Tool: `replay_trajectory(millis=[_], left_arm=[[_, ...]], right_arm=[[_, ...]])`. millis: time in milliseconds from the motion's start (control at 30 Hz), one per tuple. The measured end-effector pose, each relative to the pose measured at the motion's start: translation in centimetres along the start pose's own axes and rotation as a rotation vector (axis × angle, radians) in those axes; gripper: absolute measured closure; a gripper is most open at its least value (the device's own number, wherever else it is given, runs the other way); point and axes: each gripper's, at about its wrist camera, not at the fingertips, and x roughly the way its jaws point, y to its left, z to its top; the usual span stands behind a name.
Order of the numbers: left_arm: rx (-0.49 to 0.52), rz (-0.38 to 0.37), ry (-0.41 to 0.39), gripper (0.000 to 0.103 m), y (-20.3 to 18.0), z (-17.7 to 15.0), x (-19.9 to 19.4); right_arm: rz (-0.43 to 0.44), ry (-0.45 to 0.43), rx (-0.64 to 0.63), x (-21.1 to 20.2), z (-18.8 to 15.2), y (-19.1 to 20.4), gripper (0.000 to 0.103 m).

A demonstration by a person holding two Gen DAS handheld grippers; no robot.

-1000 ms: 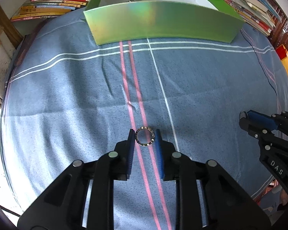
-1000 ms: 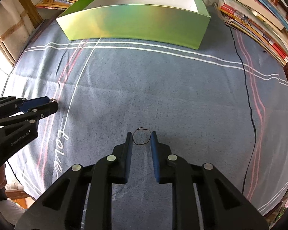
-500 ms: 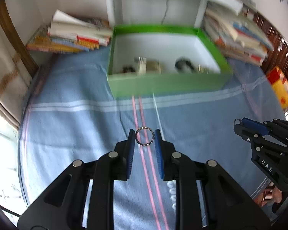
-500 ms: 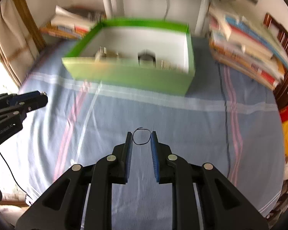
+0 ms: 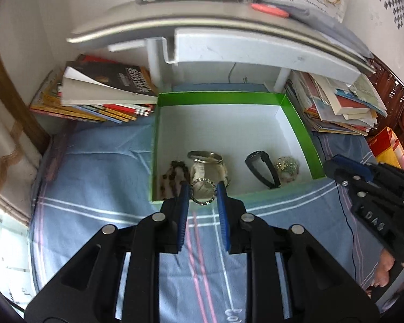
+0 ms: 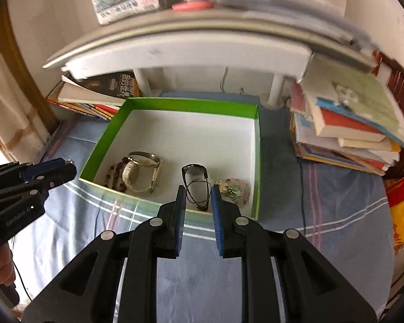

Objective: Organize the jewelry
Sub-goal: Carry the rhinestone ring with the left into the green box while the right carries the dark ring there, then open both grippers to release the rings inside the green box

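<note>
Blue cloth (image 5: 99, 177) reads "Lo"; right gripper (image 5: 336, 165) reads "DAS", left gripper (image 6: 67, 171) "GenRobot.AI".

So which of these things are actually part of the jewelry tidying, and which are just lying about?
Part of the job:
- sparkly ring held in left gripper
- thin black loop held in right gripper
- green box with watch, beads

Just lying about:
- book stacks
- shelf
- blue cloth
</note>
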Motion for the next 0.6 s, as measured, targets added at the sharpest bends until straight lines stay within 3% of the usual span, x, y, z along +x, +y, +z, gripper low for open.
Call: replay_trajectory(millis=[500,567,600], left_arm=[[0.019,-0.027,0.109,0.081,-2.1,2.6,9.7],[0.016,-0.032,0.114,0.076,-2.1,2.5,10.2],[0.017,-0.033,0.119,0.069,-2.1,2.5,10.5]], right_arm=[[0.017,0.121,0.023,8.4,1.2,-0.7,0.083],[0.015,0.130,0.026,9.0,1.1,-0.8,0.080],[0.011,0.131,0.029,9.1,1.1,-0.8,0.069]])
